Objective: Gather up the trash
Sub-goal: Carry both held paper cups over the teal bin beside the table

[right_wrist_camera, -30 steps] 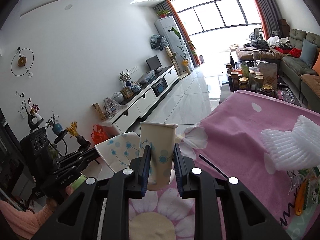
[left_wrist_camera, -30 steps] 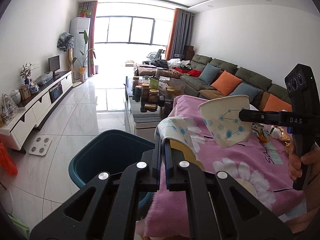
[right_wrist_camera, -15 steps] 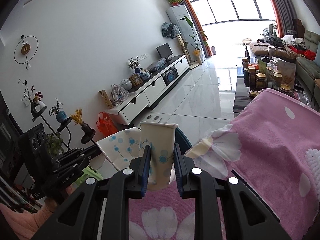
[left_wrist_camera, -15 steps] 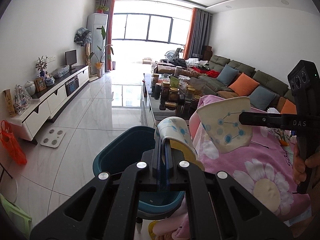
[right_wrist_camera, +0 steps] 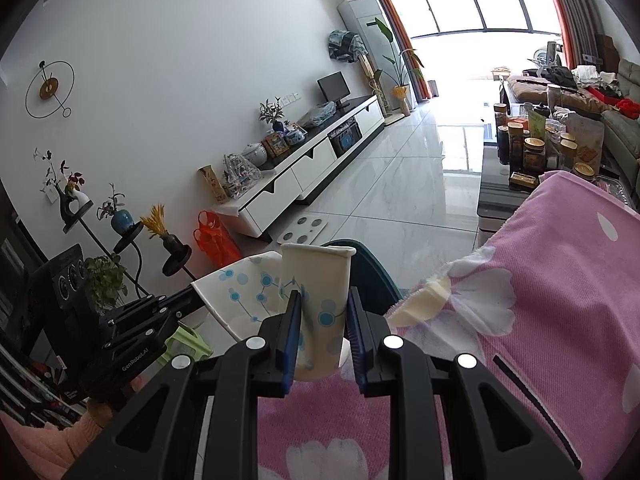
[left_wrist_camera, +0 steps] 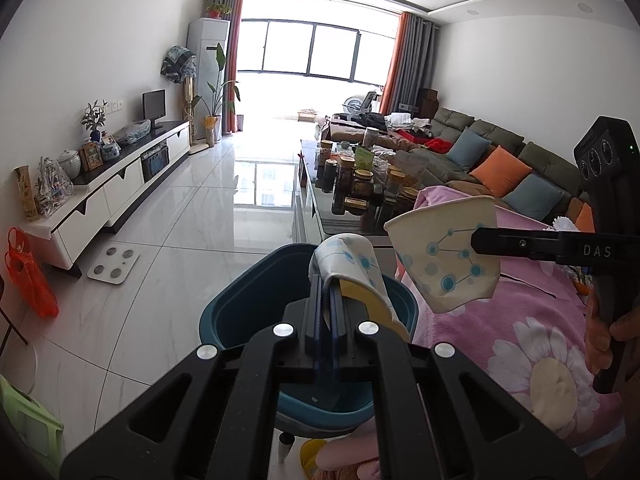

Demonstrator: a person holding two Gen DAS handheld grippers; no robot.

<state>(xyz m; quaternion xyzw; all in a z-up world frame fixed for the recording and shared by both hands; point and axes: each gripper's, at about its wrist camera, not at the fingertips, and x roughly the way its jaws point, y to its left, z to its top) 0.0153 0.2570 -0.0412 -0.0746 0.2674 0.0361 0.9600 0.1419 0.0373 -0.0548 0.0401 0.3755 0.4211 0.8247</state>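
My left gripper (left_wrist_camera: pixel 326 296) is shut on a flattened white paper cup with blue dots (left_wrist_camera: pixel 352 264) and holds it over the dark teal bin (left_wrist_camera: pixel 248 304). My right gripper (right_wrist_camera: pixel 322 312) is shut on a second white dotted paper cup (right_wrist_camera: pixel 316 300), held upright at the edge of the pink flowered tablecloth (right_wrist_camera: pixel 560 280). In the left wrist view this second cup (left_wrist_camera: pixel 444 256) hangs just right of the bin, pinched by the right gripper's fingers (left_wrist_camera: pixel 520 242). In the right wrist view the left gripper's cup (right_wrist_camera: pixel 244 288) sits just left of mine, and the bin rim (right_wrist_camera: pixel 376 272) shows behind.
A glass coffee table with several jars (left_wrist_camera: pixel 360 184) stands beyond the bin. A white TV cabinet (left_wrist_camera: pixel 104 196) runs along the left wall, with a scale (left_wrist_camera: pixel 114 264) and orange bag (left_wrist_camera: pixel 28 276) on the floor. A sofa with cushions (left_wrist_camera: pixel 500 168) is at right.
Both grippers have swung left off the tablecloth with their cups. The left cup now hangs over the bin and the right cup has come close to its rim.
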